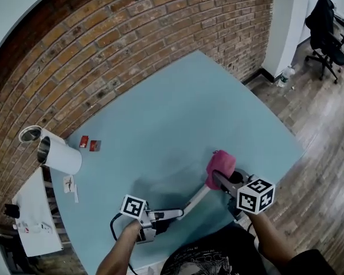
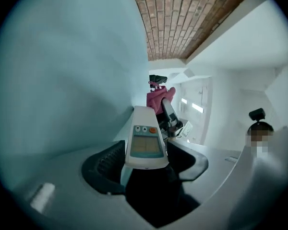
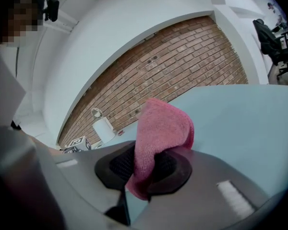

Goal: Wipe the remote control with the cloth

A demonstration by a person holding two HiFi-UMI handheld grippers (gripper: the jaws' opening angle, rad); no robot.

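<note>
Found both tools loaded and the wipe seemingly at its very start. Had the remote [image 2: 145,143] pinched at its near end in the left gripper [image 1: 160,215], with the pads pressed to its two long sides and the screen and buttons facing up. Held it over the near part of the table [image 1: 178,96], pointing far and right, apparently lifted clear of the top, to judge by the shadow beneath.

Had the cloth [image 3: 158,138] clamped in the right gripper [image 1: 225,181], folded into a pink wad bulging out past the closed jaws, with a tail hanging down behind them. Had the wad at the far tip of the remote: right at it in the head view, just beyond and above it in the left gripper view. Could not tell whether touching or just apart.

Saw no mark of dirt or cleaning on the casing, so could not gauge any wiping done. Judged the whole length, from the tip down toward the pads, as left to do, plus the strip hidden under the left pads, reachable only after a regrip.

Noted nothing else near: a white cup [image 1: 60,153] and small red items [image 1: 90,144] well apart, at the far left by the brick wall [image 1: 132,33].
</note>
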